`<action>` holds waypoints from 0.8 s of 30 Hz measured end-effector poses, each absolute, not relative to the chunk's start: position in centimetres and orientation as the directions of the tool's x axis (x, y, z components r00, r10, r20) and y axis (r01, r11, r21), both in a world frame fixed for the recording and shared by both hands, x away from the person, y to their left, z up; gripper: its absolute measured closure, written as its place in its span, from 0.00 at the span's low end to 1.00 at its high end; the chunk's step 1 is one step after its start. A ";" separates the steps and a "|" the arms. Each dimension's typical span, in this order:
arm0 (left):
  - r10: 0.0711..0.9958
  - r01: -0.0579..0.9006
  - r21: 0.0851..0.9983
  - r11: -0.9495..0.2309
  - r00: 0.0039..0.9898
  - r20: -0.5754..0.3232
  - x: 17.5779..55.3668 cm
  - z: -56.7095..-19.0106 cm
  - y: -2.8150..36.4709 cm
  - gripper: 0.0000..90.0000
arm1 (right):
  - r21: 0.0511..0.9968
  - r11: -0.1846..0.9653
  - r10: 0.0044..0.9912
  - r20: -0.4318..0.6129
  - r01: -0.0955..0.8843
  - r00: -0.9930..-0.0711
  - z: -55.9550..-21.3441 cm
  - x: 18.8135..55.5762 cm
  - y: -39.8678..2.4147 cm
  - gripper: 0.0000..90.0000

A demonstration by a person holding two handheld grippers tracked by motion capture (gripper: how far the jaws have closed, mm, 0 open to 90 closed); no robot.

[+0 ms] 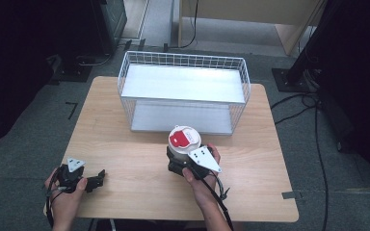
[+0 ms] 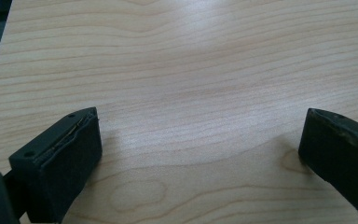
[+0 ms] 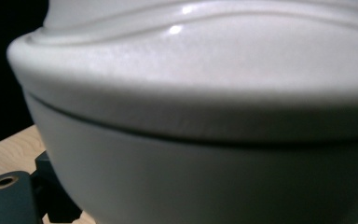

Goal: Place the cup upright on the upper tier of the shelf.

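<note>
A round white container [image 1: 184,139] with a red patch on its lid stands near the middle of the wooden table [image 1: 125,159], just in front of the wire basket. My right gripper [image 1: 183,161] is shut on its lower body from the near side. In the right gripper view the container [image 3: 205,116] looms very close, and one black finger [image 3: 51,186] presses against its left flank. My left gripper [image 1: 99,180] rests at the table's front left, open. In the left gripper view its fingers [image 2: 70,154] stand wide apart over bare wood, with nothing between them.
A white wire basket [image 1: 183,60] with two shelves stands at the back centre of the table, its open side facing the container. Cables [image 1: 298,101] run over the grey floor to the right. Dark equipment stands at both sides.
</note>
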State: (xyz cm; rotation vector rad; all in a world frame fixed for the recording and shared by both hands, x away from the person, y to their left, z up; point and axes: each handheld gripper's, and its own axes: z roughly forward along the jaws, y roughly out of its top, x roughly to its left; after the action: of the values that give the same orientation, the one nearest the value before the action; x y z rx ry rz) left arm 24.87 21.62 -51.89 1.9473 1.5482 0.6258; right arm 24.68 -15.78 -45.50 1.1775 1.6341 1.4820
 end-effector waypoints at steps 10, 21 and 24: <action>0.975 0.709 0.685 -0.171 0.222 0.014 24.9 -51.9 21.6 0.00 | 0.988 -0.046 0.916 0.100 0.144 -0.389 -42.8 25.4 -16.0 0.10; 0.975 0.710 0.683 -0.172 0.222 0.013 24.9 -51.9 21.6 0.00 | 0.996 -0.058 0.926 0.082 0.074 -0.369 -39.7 26.3 -16.5 0.10; 0.974 0.711 0.682 -0.173 0.224 0.014 24.9 -51.9 21.7 0.00 | 0.997 -0.058 0.928 0.073 0.053 -0.364 -38.9 26.5 -16.7 0.10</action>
State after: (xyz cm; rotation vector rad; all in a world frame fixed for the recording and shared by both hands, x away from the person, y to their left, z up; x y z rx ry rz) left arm 24.86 21.66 -51.87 1.9538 1.5465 0.6250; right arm 26.53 -16.69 -38.85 1.0891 1.4810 1.5141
